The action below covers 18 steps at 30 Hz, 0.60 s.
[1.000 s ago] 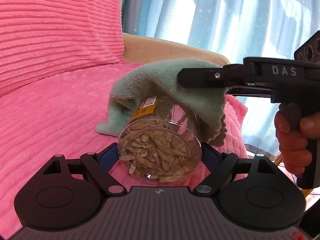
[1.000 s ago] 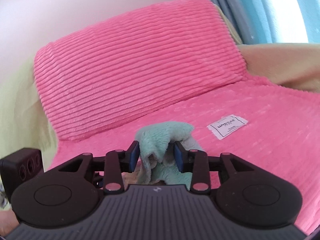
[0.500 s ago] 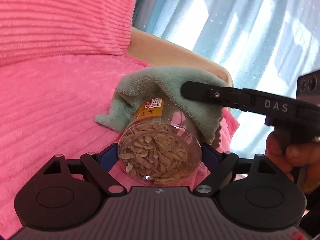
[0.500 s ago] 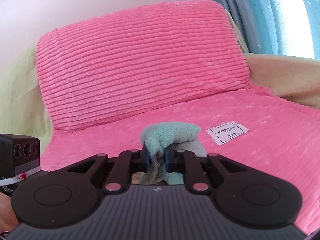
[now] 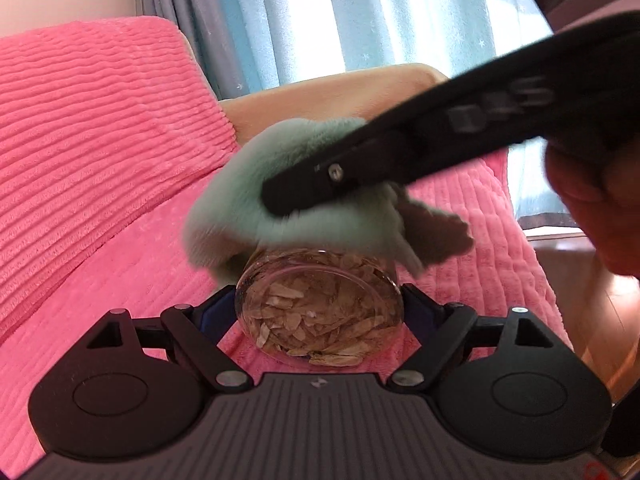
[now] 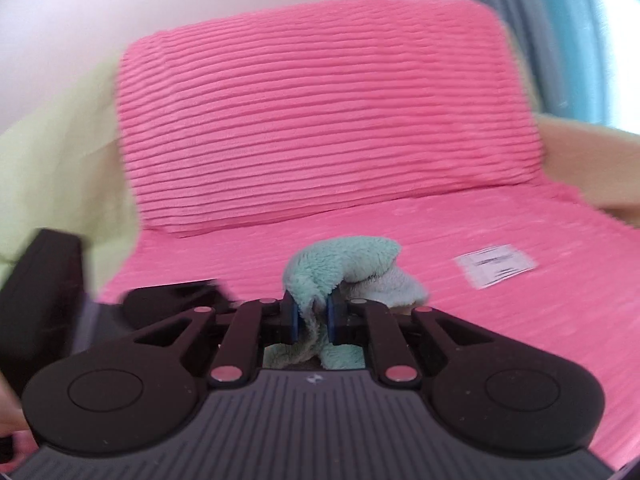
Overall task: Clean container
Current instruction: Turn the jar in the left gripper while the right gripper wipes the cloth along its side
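A: Left gripper point(image 5: 320, 312) is clamped on the clear jar point(image 5: 320, 316), one finger on each side of it, the round base facing the camera and pale dried flakes packed inside.

B: And the right gripper point(image 6: 311, 316)?

A: Pinched tight on the mint-green cloth point(image 6: 340, 260), blue pads point(image 6: 294, 316) squeezing a fold between them. The rest of the cloth spills ahead of the fingertips and below them.

B: Where's that cloth against the jar?

A: Draped over the jar's far end, just beyond the left fingers; from the left wrist view the right gripper's black arm reaches in across it from the right. It's blurred, though.

B: Underneath?

A: Pink ribbed cushion point(image 6: 320, 112), with a white label point(image 6: 496, 264) to the right of the right gripper.
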Available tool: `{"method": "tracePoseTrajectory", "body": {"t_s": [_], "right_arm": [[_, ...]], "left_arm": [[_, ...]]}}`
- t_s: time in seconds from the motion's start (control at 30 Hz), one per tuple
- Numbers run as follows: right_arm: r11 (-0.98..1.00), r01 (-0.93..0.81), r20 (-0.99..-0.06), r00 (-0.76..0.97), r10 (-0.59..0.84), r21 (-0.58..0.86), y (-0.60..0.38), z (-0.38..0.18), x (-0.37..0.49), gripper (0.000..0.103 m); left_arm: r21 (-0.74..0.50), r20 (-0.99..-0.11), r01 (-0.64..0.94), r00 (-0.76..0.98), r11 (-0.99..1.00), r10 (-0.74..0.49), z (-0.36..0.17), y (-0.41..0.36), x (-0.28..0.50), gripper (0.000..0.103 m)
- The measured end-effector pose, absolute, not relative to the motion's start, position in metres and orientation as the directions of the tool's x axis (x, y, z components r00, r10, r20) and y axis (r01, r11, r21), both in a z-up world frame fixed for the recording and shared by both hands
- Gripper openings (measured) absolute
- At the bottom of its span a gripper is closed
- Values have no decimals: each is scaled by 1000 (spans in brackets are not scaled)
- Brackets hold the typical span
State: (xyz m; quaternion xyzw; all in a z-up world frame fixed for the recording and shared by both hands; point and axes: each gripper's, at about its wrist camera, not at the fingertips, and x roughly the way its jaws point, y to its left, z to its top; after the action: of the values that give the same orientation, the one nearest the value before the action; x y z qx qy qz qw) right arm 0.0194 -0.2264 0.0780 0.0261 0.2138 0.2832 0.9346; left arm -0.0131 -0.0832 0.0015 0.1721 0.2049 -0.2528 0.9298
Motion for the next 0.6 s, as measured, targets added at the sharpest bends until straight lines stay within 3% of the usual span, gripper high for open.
{"method": "tracePoseTrajectory", "body": {"t_s": [0.17, 0.3, 0.43, 0.6], "right_arm": [[861, -480, -381, 774, 506, 167, -231, 77, 24, 10], [861, -476, -380, 774, 506, 177, -233, 77, 24, 10], [861, -473, -378, 774, 507, 187, -234, 76, 24, 10], [861, -468, -376, 775, 508, 199, -235, 76, 24, 10]], "left_arm": [[226, -467, 541, 790, 810, -397, 1, -86, -12, 86], [162, -477, 537, 777, 828, -411, 3, -81, -9, 86], [-90, -457, 517, 738, 851, -497, 8, -58, 4, 88], [-252, -466, 486, 697, 837, -545, 3, -46, 13, 88]]}}
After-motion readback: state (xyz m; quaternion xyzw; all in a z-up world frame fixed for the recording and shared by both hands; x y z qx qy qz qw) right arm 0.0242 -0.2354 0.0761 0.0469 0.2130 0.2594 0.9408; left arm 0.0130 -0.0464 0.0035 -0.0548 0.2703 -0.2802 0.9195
